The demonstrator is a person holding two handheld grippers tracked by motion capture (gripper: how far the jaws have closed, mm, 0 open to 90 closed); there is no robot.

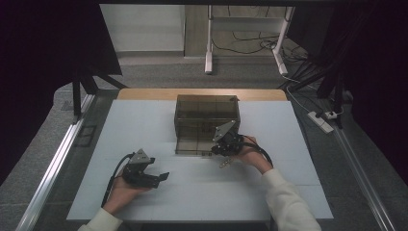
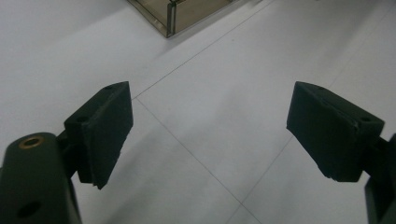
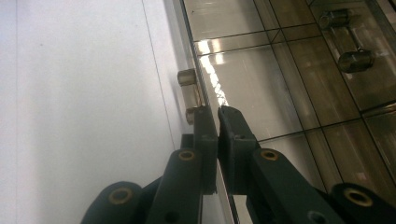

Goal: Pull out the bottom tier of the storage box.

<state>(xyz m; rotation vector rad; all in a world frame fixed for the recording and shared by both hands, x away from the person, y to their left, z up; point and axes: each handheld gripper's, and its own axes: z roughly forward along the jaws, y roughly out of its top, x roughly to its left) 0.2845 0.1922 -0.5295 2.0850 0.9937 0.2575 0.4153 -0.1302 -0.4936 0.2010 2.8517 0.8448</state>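
Right tool (image 3: 217,114) pinches the thin door panel (image 3: 243,88) of the smoked acrylic box (image 1: 207,115) mid-desk, near its handle (image 3: 189,77). Left tool (image 2: 210,135) spread wide, holding nothing, above the white desk (image 2: 224,93). Box interior hard to make out.

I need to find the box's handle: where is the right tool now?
In the high view the right tool is at the front wall of the smoky box, right of table centre. Its jaws are pinched on the wall's edge beside a small knob.
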